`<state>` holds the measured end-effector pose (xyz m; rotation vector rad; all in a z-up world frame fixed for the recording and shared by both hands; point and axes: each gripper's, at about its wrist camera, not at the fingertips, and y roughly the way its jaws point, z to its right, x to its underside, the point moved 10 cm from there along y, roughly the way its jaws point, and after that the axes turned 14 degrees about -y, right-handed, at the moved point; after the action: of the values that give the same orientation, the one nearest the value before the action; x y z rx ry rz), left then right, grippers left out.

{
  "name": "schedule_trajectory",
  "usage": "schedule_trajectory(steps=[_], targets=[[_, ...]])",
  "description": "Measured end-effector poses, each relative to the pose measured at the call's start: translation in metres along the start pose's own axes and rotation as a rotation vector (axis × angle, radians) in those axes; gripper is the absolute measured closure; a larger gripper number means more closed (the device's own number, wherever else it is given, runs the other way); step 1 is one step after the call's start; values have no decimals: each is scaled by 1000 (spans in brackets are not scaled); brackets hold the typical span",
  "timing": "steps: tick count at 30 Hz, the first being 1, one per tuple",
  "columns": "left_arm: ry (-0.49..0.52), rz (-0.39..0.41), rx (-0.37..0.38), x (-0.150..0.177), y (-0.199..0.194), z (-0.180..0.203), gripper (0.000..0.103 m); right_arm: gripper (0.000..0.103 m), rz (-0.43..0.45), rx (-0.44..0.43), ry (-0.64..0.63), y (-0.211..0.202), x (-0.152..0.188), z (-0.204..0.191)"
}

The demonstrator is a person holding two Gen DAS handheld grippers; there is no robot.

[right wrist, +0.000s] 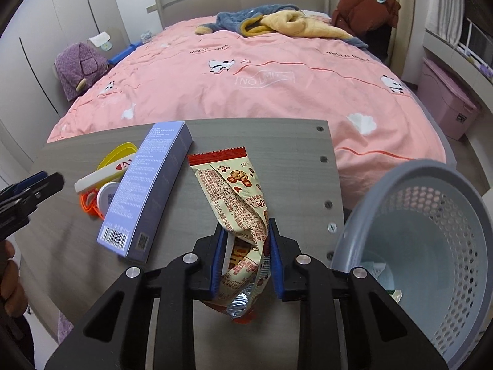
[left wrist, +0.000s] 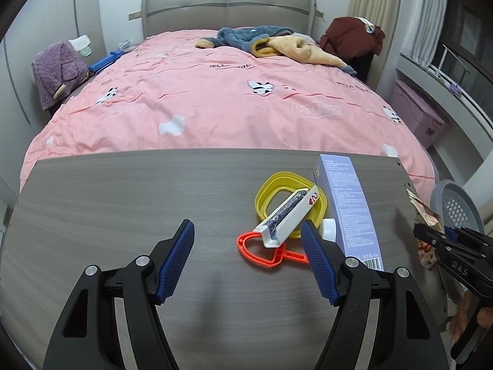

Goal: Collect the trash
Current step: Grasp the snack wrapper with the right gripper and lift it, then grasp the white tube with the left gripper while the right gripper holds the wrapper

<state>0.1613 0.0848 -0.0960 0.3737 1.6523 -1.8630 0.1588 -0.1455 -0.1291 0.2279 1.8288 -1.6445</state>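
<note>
My right gripper (right wrist: 245, 228) is shut on a crumpled cream and red snack wrapper (right wrist: 237, 191), held above the right part of the grey wooden table (right wrist: 292, 160). The wrapper (left wrist: 426, 215) and the right gripper (left wrist: 431, 234) also show at the right edge of the left wrist view. My left gripper (left wrist: 248, 231) is open and empty above the table (left wrist: 123, 200), its right finger (left wrist: 317, 259) close to a white card box (left wrist: 286, 219). A lavender carton (right wrist: 148, 191) lies left of the wrapper. A grey perforated basket (right wrist: 431, 240) stands right of the table and holds some scraps.
On the table lie a yellow lid (left wrist: 286, 194), an orange plastic clip (left wrist: 268, 249), a small white cap (left wrist: 328, 229) and the lavender carton (left wrist: 351, 209). Behind the table is a bed with a pink duvet (left wrist: 215, 101) and clothes. A pink storage box (left wrist: 419, 114) stands at the right.
</note>
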Motion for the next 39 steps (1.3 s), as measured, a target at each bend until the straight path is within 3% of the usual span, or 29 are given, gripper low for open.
schedule_trajectory(steps=[7,16,27,39], targets=[[123,-48,22,-4,26,19,34,77,12,15,50,-14,12,5],[208,-73,28,-9,47,31,34,77,20,3,70,-17,11,5],[239,-96,35,-4,58,32,35,77,23,-7,80,-18,12,6],[248,-122,57,1,64,38,71,77,21,-15,94,-18,12,8]])
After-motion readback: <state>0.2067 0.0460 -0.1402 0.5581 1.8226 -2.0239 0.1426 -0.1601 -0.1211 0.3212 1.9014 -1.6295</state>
